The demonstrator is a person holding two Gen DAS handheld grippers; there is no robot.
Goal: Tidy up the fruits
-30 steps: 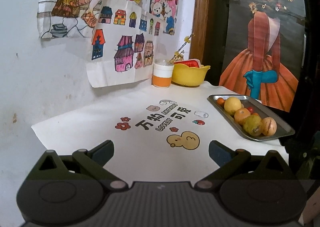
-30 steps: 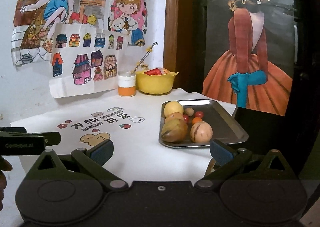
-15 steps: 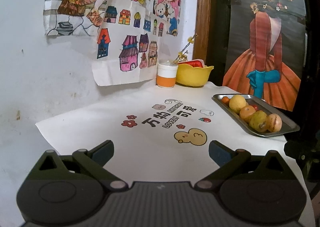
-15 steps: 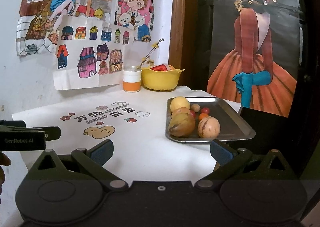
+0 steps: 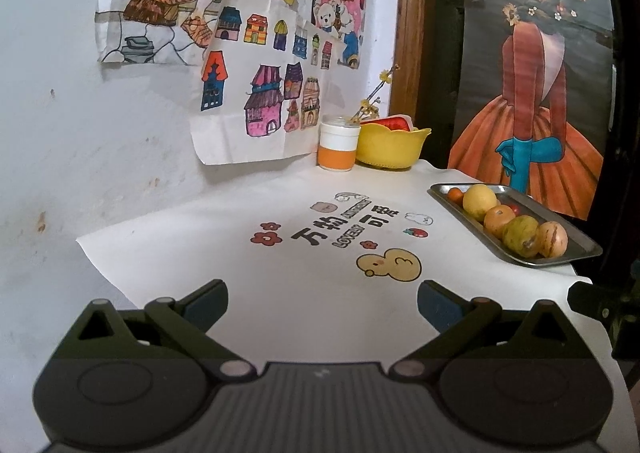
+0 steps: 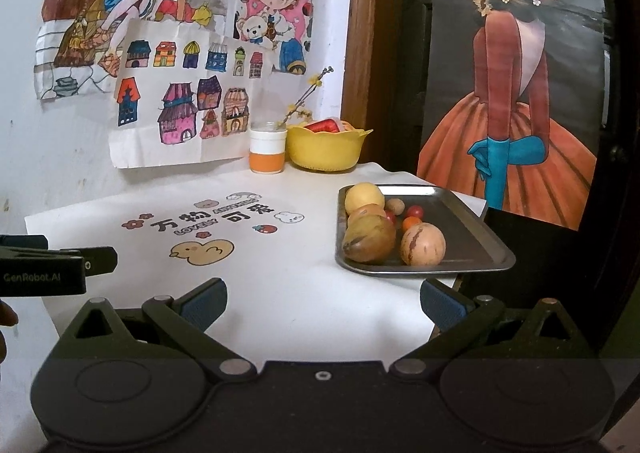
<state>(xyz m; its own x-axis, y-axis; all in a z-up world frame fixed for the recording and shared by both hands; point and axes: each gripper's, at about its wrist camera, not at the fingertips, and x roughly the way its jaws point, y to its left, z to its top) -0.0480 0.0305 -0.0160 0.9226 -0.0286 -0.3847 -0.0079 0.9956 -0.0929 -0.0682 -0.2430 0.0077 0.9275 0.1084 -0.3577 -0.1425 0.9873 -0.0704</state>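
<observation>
Hovering over the near edge of the bench [image 5: 224, 253], the left tool [image 5: 322, 303] stands wide and holds nothing, its blue pads spread above the white printed cover. From this view the fruits sit gathered in a steel tray [image 5: 576, 241] at the bench's right edge: a yellow round fruit [image 5: 479, 202], an orange one [image 5: 499, 220], a green-brown one [image 5: 521, 235] and a striped tan one [image 5: 553, 239], packed in a touching row, likely so none can roll off. A yellow bowl [image 5: 390, 151] with something red inside stands at the far corner beside an orange-and-white cup [image 5: 337, 149].

The right-wrist view shows the right tool [image 6: 324, 303] equally wide and empty, aimed nearer the tray [image 6: 472, 229], whose near corner juts past the bench edge. Small red and orange fruits [image 6: 412, 219] nestle behind the big ones. The fruit lies collected in the tray, which would fit either sorting finished or fruit waiting to go to the bowl [image 6: 326, 151].
</observation>
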